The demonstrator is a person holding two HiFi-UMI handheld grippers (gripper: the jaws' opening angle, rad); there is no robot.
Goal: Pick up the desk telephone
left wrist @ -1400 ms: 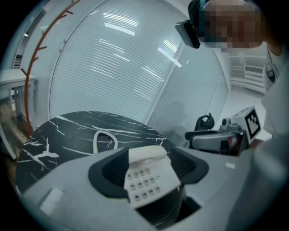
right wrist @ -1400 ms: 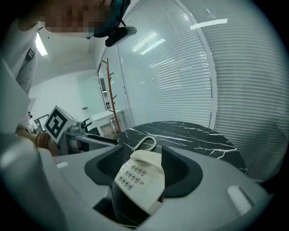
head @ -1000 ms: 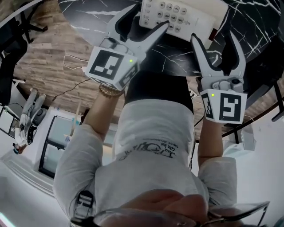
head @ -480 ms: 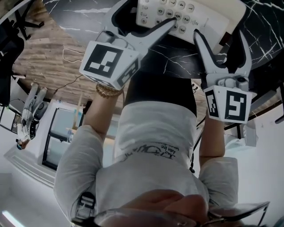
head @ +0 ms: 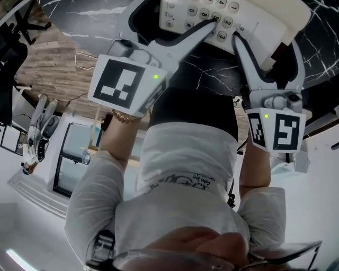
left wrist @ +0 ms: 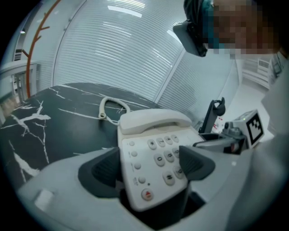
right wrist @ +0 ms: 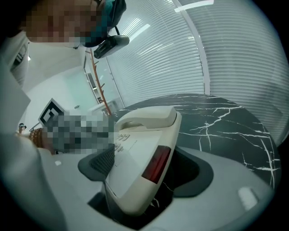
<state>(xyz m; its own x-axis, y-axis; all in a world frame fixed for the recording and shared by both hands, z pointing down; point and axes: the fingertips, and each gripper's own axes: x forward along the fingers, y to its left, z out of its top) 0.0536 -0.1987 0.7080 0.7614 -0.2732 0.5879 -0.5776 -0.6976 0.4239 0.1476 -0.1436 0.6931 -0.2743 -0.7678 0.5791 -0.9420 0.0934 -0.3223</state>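
A cream desk telephone (head: 249, 21) with its handset (left wrist: 153, 121) on the cradle sits on a black marble table (left wrist: 58, 126). My left gripper (head: 172, 13) is open astride the phone's keypad end (left wrist: 153, 149). One pad stands beside its left edge and the other over the keys. My right gripper (head: 266, 41) straddles the phone's other side (right wrist: 140, 144). Its jaws are closing, with the phone's body and dark red side panel (right wrist: 156, 164) between them. A gap shows at its right pad (right wrist: 192, 173).
The phone's curled cord (left wrist: 110, 106) lies on the table behind it. A black stand (left wrist: 214, 113) rises at the table's far right. Below the table's rim lie a wood floor (head: 53, 69) and a white cable (head: 87, 63).
Both grippers have sunk toward the table and slid further along the phone, so its body now lies deeper between each pair of jaws.
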